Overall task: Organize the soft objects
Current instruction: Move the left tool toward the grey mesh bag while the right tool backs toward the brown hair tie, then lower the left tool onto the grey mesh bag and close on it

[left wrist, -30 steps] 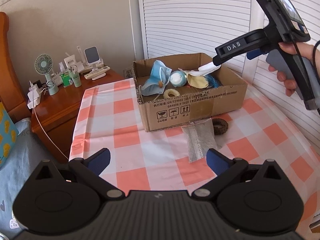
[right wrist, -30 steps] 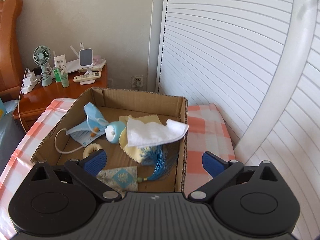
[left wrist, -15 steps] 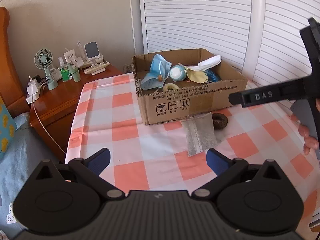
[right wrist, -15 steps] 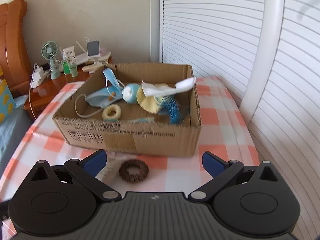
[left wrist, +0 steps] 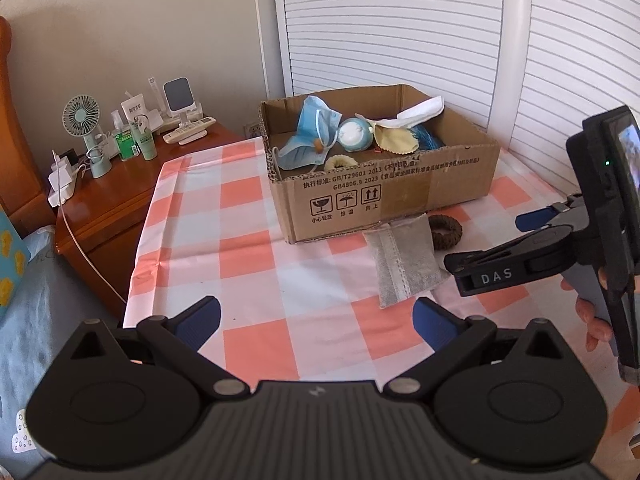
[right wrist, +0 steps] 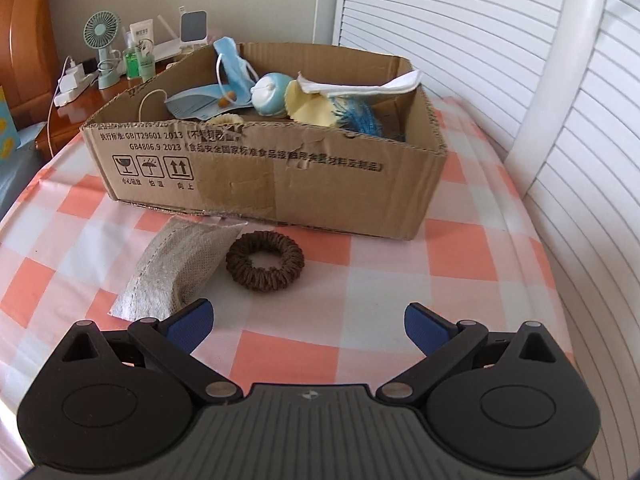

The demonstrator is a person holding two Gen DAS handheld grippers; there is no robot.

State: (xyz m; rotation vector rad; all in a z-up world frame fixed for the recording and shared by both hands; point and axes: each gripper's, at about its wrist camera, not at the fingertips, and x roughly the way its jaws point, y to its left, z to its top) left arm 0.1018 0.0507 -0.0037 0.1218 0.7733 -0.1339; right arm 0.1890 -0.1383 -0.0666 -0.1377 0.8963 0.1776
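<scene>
right gripper [right wrist: 306, 320] fingers wide apart, empty, over brown scrunchie [right wrist: 264, 260] beside grey pouch [right wrist: 176, 268], left gripper [left wrist: 316, 320] likewise, cardboard box [right wrist: 280, 184] behind

On my counter [right wrist: 392, 264] the cardboard box [right wrist: 280, 176] sits toward the far side, with a face mask [right wrist: 200, 102], a round plush toy [right wrist: 270, 94], a cloth [right wrist: 310, 106] and a folded pad [right wrist: 360, 86] inside it. Just in front of the box lie a sachet [right wrist: 176, 268] on the left, its far end touching the box wall, and a scrunchie [right wrist: 264, 260] beside it on the right. To the left of the counter stands a nightstand [left wrist: 104, 208] carrying a desk fan [left wrist: 82, 120].
</scene>
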